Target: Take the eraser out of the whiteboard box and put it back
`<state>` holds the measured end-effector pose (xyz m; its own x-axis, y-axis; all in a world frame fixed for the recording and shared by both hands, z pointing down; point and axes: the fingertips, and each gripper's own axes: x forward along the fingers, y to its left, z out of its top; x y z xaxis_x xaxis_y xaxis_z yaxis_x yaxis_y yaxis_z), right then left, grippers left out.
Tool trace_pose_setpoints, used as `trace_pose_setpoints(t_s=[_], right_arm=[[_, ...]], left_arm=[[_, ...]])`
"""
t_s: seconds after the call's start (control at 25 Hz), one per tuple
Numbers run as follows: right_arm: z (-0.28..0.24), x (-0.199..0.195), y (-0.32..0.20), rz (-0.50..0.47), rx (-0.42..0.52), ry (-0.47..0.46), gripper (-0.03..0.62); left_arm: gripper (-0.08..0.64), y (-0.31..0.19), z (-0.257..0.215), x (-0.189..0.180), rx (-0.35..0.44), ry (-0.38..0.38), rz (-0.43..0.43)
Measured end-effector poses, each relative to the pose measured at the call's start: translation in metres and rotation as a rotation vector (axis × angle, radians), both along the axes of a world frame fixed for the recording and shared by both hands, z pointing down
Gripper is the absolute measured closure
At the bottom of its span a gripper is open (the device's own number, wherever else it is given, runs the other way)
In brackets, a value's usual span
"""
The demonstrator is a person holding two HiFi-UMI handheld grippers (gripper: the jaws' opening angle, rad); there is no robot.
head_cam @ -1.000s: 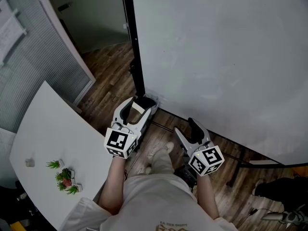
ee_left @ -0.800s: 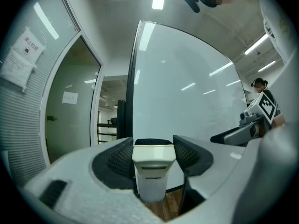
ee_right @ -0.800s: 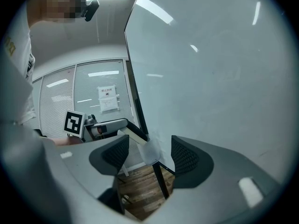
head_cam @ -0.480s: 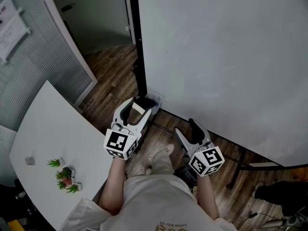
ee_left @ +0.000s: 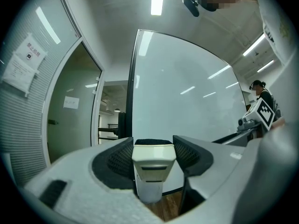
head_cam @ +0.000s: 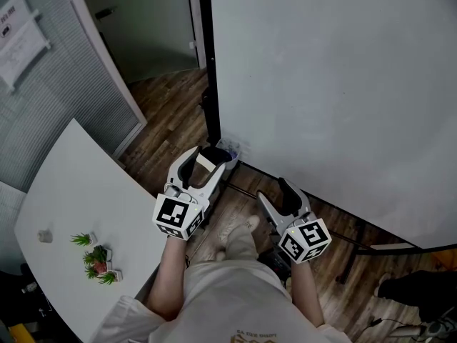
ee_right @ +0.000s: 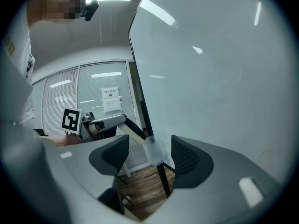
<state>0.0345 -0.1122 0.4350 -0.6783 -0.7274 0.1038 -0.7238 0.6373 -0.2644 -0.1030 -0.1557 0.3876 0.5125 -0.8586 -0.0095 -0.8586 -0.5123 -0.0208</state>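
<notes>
My left gripper (head_cam: 202,161) is shut on the eraser (head_cam: 206,161), a cream block with black felt on top, which fills the gap between the pads in the left gripper view (ee_left: 153,164). It hangs just in front of the translucent whiteboard box (head_cam: 228,151) at the board's lower left corner. The box (ee_right: 153,152) also shows between the jaws in the right gripper view, well beyond them. My right gripper (head_cam: 274,191) stands open and empty, lower right of the left one, pointing at the whiteboard (head_cam: 335,84).
The board's black post (head_cam: 208,70) and stand foot (head_cam: 357,241) run along the wooden floor (head_cam: 168,116). A white table (head_cam: 78,213) with a small plant (head_cam: 96,259) lies at the left. A glass partition with blinds (head_cam: 50,63) stands behind it.
The left gripper with the eraser has eased slightly up and away from the box. The right gripper has stayed where it was.
</notes>
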Motion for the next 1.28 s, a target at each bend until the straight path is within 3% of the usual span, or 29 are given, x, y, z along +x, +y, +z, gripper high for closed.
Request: trace_pose_setpoints(t_s=[0.6, 1.28], right_arm=[[-0.01, -0.009, 0.016, -0.002, 0.027, -0.012, 0.308], [-0.007, -0.009, 0.008, 0.002, 0.015, -0.013, 0.311]], left_arm=[[0.293, 0.02, -0.013, -0.009, 0.031, 0.0, -0.006], [0.293, 0.01, -0.008, -0.011, 0.018, 0.0, -0.007]])
